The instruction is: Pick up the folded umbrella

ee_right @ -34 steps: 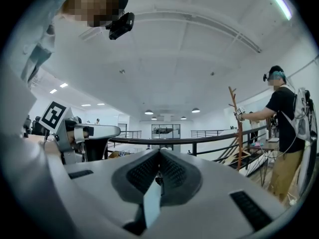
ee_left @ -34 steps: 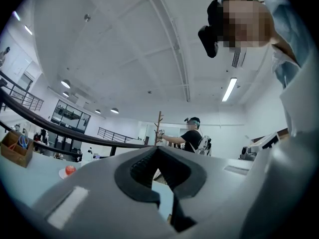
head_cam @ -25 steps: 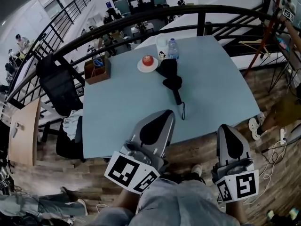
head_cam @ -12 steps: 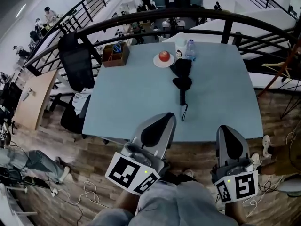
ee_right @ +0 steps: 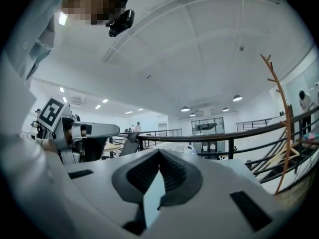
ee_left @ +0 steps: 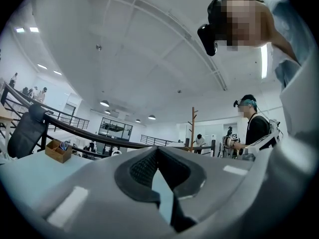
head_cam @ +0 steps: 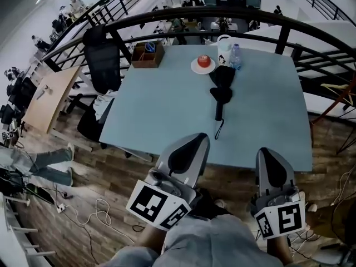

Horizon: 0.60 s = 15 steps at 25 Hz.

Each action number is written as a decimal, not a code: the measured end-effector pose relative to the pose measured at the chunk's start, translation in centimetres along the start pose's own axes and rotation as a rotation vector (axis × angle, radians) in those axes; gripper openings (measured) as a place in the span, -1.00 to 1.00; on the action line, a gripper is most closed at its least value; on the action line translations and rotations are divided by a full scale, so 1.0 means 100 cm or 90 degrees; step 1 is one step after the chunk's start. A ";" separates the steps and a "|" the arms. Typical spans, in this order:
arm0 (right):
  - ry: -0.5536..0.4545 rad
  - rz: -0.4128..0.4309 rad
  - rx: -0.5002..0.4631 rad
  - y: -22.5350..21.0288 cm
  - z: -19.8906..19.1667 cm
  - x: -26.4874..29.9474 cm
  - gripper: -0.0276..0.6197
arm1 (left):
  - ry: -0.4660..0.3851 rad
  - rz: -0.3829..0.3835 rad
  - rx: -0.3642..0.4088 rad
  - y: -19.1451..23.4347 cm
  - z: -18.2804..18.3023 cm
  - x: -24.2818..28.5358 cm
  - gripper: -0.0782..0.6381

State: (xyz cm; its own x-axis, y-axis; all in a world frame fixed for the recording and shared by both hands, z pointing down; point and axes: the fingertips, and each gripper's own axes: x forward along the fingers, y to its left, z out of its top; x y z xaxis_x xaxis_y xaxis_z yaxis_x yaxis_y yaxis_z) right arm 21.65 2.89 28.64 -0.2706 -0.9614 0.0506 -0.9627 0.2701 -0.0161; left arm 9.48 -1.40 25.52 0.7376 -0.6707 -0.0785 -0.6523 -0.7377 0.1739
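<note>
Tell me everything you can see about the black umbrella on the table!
The umbrella is black, looks like soft fabric, and is folded shut in a loose bundle. It lies flat on the pale blue table, its fabric end close to the water bottle, its straight handle pointing at the near edge. A thin loop strap trails from the handle. Nothing holds it.

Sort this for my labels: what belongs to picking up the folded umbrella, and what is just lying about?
Job: folded umbrella, left gripper, right gripper, both shut and empty.
Lying about: red fruit on its plate, mug, water bottle, wooden box.
</note>
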 end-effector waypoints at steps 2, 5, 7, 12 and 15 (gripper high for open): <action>0.002 0.007 0.001 -0.002 -0.001 0.003 -0.92 | 0.001 0.006 0.000 0.000 -0.002 0.001 -0.77; 0.004 0.017 0.001 -0.003 -0.004 0.011 -0.92 | 0.003 0.020 0.002 0.007 -0.004 0.002 -0.77; 0.006 0.020 0.003 -0.005 -0.006 0.018 -0.92 | 0.004 0.027 0.005 0.013 -0.004 0.004 -0.77; 0.013 0.018 0.006 -0.012 -0.012 0.044 -0.92 | 0.012 0.038 0.000 0.038 -0.009 0.018 -0.77; 0.016 0.013 0.009 -0.016 -0.011 0.062 -0.92 | 0.019 0.035 -0.012 0.055 -0.011 0.036 -0.77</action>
State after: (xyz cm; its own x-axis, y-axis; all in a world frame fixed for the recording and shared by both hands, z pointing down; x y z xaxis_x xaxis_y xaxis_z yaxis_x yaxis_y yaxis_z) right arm 21.55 -3.46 30.12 -0.2906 -0.9538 0.0755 -0.9568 0.2890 -0.0316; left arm 8.73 -7.80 27.29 0.7055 -0.7077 -0.0382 -0.6893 -0.6977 0.1953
